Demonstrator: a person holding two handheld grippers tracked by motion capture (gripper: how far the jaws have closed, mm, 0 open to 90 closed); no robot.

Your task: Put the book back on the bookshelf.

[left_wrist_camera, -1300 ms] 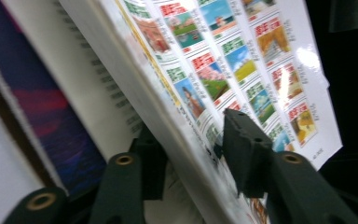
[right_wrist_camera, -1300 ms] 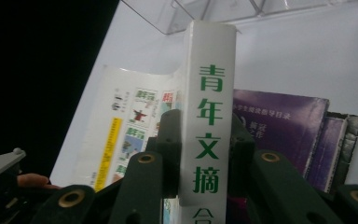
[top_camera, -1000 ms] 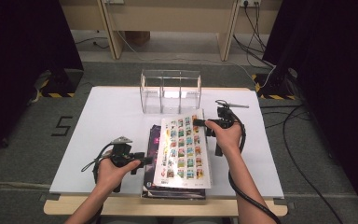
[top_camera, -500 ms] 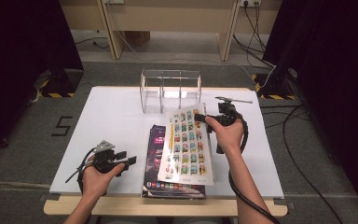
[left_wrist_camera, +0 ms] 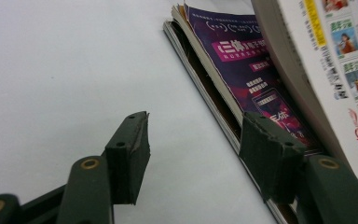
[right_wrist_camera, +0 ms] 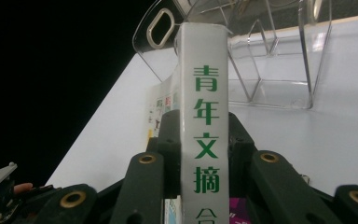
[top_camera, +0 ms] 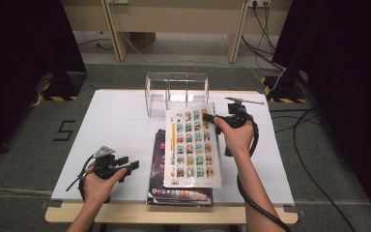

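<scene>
High view: right tool [top_camera: 207, 117] pinches the white magazine [top_camera: 192, 145] at frame centre; left tool [top_camera: 134, 165], lower left, has just been opening, nothing between its jaws.

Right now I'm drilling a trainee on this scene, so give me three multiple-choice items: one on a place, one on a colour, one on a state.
1. Where does the clear rack stand?
A. far edge of the table
B. near edge
C. on the floor

2. What colour is the lettering on the white book's spine?
A. red
B. green
C. blue

3. How is the left tool?
A. shut on the purple book
B. open, holding nothing
C. shut on the rack

A: the high view shows it at the far side.
B: the right gripper view shows green characters.
B: its pads stand apart over bare table.
</scene>
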